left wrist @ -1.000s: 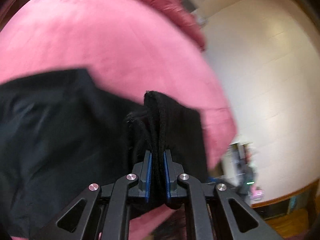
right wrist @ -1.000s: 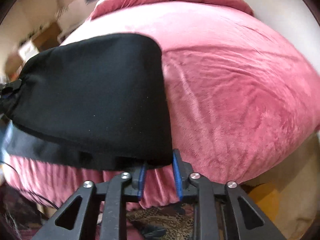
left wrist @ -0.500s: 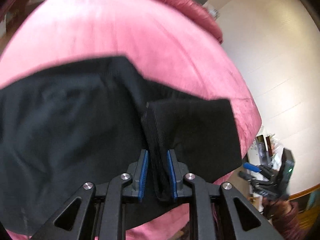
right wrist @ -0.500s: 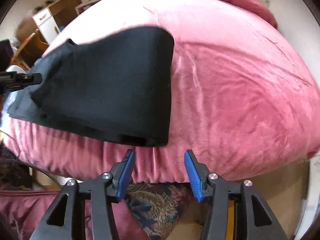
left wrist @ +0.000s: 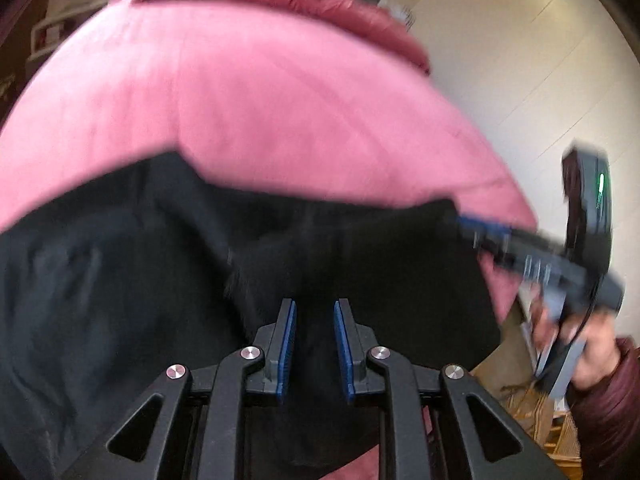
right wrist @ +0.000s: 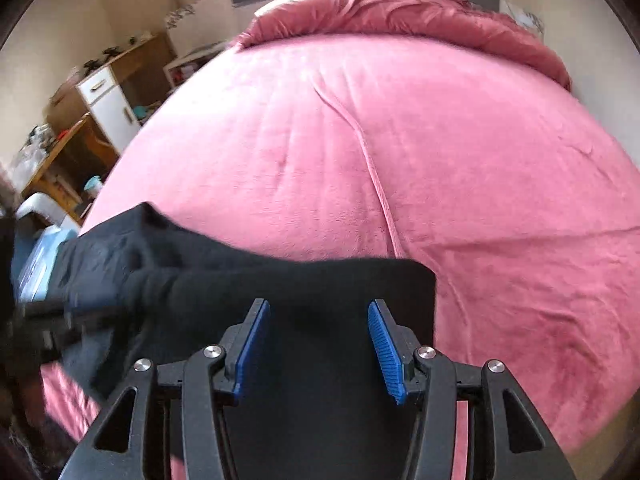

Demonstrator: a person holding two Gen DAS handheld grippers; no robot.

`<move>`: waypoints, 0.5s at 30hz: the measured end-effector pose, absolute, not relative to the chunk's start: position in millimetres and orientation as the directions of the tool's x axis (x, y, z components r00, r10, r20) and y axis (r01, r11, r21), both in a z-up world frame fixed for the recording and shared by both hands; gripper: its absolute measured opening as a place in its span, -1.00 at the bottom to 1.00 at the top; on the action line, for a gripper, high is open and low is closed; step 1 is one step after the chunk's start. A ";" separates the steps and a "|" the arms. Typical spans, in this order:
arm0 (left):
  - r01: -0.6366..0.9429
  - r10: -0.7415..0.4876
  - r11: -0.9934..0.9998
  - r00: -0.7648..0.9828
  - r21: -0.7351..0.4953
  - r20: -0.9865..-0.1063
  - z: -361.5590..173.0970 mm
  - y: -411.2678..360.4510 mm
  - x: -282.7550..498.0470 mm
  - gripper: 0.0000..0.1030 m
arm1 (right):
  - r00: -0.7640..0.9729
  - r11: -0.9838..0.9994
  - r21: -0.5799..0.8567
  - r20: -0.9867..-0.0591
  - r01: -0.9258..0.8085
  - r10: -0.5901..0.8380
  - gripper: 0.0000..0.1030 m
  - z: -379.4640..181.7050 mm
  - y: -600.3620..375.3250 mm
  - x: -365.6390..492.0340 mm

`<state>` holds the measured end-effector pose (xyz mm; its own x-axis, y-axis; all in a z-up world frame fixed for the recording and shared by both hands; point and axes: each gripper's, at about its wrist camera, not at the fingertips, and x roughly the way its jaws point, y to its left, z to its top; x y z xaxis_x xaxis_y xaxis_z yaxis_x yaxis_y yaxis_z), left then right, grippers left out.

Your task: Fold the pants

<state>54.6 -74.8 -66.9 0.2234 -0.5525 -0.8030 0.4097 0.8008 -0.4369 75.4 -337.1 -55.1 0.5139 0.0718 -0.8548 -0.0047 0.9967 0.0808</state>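
Observation:
Black pants lie folded near the front edge of a pink bed. In the left wrist view my left gripper is open, its blue pads apart over the black cloth, holding nothing. The right gripper shows at the right, at the cloth's far corner. In the right wrist view the pants lie across the bed edge; my right gripper is wide open just above the cloth. The left gripper's tip is a blur at the left.
A rumpled pink duvet is bunched at the head of the bed. Wooden furniture with a white cabinet stands to the left of the bed. A pale wall lies to the right.
My left gripper has opened and let go of the pinched fold of pants. My right gripper, open since half a second ago, has moved forward over the cloth's corner.

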 end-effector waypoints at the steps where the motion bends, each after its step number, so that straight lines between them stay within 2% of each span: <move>1: 0.404 -0.545 0.805 0.217 -0.434 -0.810 -73.2 -74.3 52.6 -0.63 | 0.502 0.997 0.083 -0.862 0.009 0.067 0.01 -61.3 -338.3 81.6; 3: 0.399 -0.554 0.803 0.226 -0.442 -0.801 -83.0 -70.9 46.8 -0.64 | 0.466 0.995 0.098 -0.881 0.020 0.077 -0.01 -74.9 -342.6 90.1; 10: 0.344 -0.589 0.794 0.233 -0.501 -0.774 -88.0 -60.4 49.2 -0.72 | 0.450 1.000 0.014 -0.893 -0.007 0.016 -0.02 -93.8 -331.8 96.7; 13: 0.330 -0.599 0.791 0.252 -0.515 -0.760 -74.6 -48.8 45.4 -0.69 | 0.464 1.000 -0.004 -0.886 -0.016 0.003 -0.01 -91.4 -330.4 95.2; 15: 0.313 -0.577 0.811 0.286 -0.494 -0.765 -61.1 -40.0 41.9 -0.58 | 0.479 1.000 -0.017 -0.878 -0.020 -0.005 0.01 -86.1 -325.9 89.0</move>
